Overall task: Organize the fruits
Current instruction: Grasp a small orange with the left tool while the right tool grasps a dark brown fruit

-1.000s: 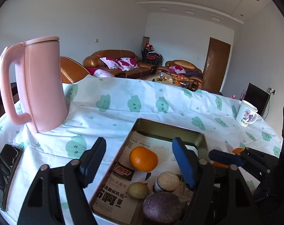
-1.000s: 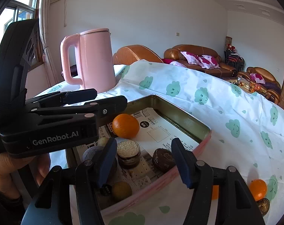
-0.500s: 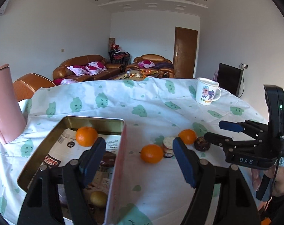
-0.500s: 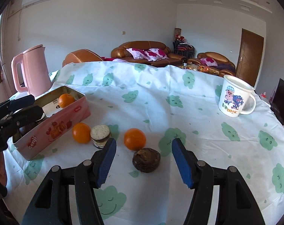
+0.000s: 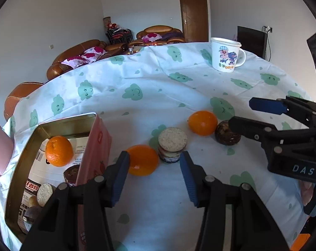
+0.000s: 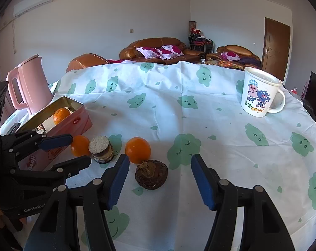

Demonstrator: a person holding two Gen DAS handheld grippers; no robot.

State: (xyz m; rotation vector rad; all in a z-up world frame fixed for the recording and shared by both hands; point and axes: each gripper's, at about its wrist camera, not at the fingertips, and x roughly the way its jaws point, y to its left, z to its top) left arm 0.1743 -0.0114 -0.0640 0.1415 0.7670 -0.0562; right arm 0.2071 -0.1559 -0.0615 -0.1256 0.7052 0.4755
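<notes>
While the pink tin (image 5: 95,146) stands open at the left, both claws gape wide and empty: the left gripper (image 5: 154,175) faces a firm, smooth orange (image 5: 142,160) beside it; the right gripper (image 6: 160,181) brackets a dark, probably soft fruit (image 6: 151,174), best pinched gently across its middle.

Right claw (image 6: 159,183) gapes wide around the brown fruit (image 6: 151,174), not touching.

White walls, brown leather sofas (image 6: 156,48) with floral cushions, wooden door (image 6: 277,41), air conditioner (image 6: 33,2).
</notes>
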